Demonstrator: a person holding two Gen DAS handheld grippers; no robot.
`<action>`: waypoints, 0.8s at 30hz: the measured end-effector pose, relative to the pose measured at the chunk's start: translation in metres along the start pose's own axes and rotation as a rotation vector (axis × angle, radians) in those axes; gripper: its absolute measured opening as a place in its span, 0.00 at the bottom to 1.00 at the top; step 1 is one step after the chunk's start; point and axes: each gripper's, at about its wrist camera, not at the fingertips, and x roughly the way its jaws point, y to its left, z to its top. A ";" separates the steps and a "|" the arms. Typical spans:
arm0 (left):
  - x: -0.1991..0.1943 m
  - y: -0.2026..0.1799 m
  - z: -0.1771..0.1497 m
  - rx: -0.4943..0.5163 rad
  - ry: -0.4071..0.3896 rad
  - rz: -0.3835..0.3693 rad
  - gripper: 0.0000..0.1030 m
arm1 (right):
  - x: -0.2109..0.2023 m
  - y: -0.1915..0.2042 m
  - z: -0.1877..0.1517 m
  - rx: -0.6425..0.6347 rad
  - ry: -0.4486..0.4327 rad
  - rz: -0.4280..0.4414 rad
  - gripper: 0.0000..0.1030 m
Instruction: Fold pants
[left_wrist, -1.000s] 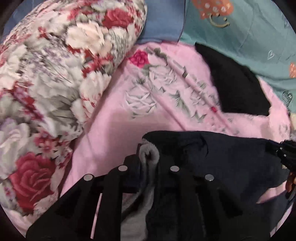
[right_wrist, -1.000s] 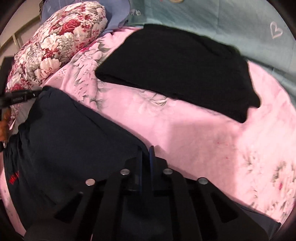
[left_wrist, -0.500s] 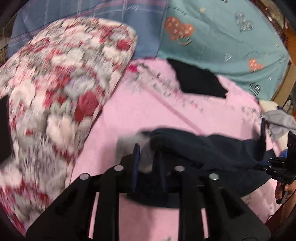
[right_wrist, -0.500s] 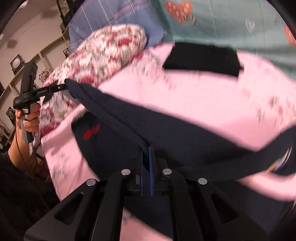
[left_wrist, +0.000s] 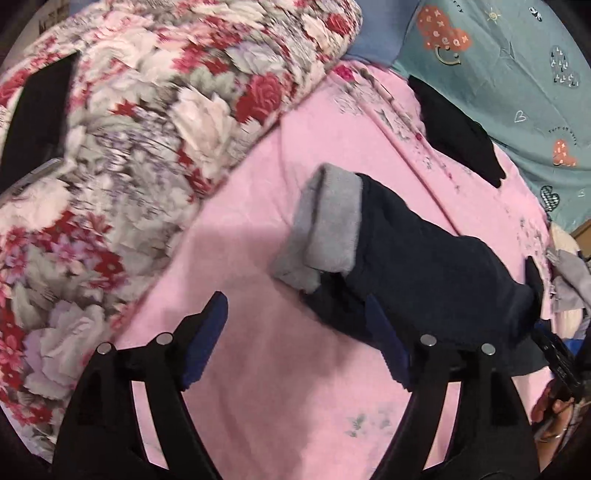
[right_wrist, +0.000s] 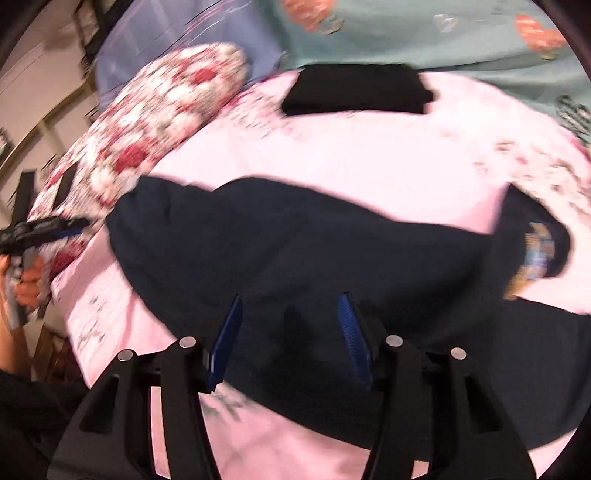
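Note:
Dark navy pants (left_wrist: 424, 258) with a grey lining turned out at one end (left_wrist: 325, 225) lie folded on the pink floral sheet (left_wrist: 258, 350). My left gripper (left_wrist: 295, 332) hangs over the sheet just short of them, jaws opening, nothing pressed between the blue pads; the right pad (left_wrist: 388, 347) sits at the cloth's edge. In the right wrist view the pants (right_wrist: 295, 243) spread across the middle. My right gripper (right_wrist: 288, 332) is above them with its jaws opening, pads apart, the cloth below and between them but not pinched. The left gripper (right_wrist: 44, 229) shows at the far left in a hand.
A large rose-patterned quilt roll (left_wrist: 129, 129) lies along the left. A folded black garment (right_wrist: 354, 92) rests at the far side of the pink sheet. A teal heart-print cover (left_wrist: 517, 74) lies behind. Grey clothes (left_wrist: 569, 273) sit at the right edge.
Both grippers carried the pants' edge across and let go. The left jaws went from shut on the grey-lined end to wide apart; the right jaws went from shut to apart. The pants now lie folded.

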 end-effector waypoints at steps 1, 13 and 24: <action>0.006 -0.005 0.001 -0.001 0.021 -0.016 0.76 | -0.005 -0.010 -0.001 0.037 -0.016 -0.037 0.53; 0.050 -0.024 0.015 -0.113 0.198 -0.122 0.49 | -0.038 -0.044 -0.016 0.169 -0.144 -0.051 0.54; 0.065 -0.030 0.028 -0.201 0.207 -0.120 0.23 | -0.015 -0.036 -0.015 0.157 -0.102 -0.036 0.54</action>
